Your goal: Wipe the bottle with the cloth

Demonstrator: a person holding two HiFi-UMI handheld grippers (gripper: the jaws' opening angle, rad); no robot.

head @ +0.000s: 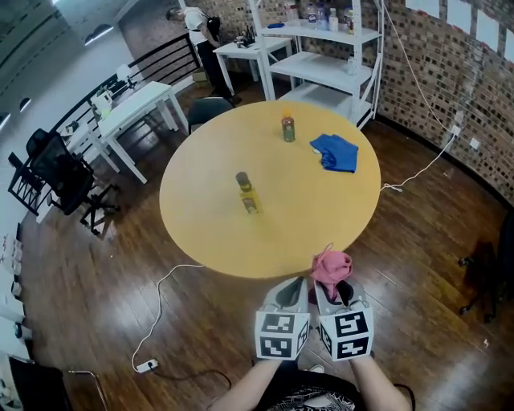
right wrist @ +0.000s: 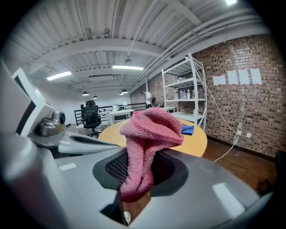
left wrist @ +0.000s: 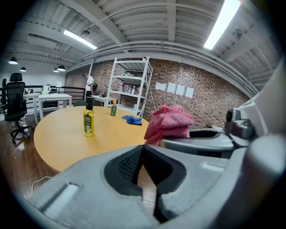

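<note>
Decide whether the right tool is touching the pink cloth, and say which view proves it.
Touching. In the right gripper view the right tool is shut on the pink cloth, which is pinched between its jaws and bunches above them.

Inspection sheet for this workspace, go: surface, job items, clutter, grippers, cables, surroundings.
Surface: round yellow table, otherwise bare.
Job's things: yellow bottle upright near the table's middle; pink cloth off the table, in the right gripper.
Clutter: green bottle upright and crumpled blue cloth on the far side.
Grippers: left gripper shut, empty; right gripper shut on the pink cloth.
Cables: white floor cable running to a power strip; wall cable reaching toward the table's right.
Surroundings: shelf rack, white desks, office chair, brick wall, a person at the back.
</note>
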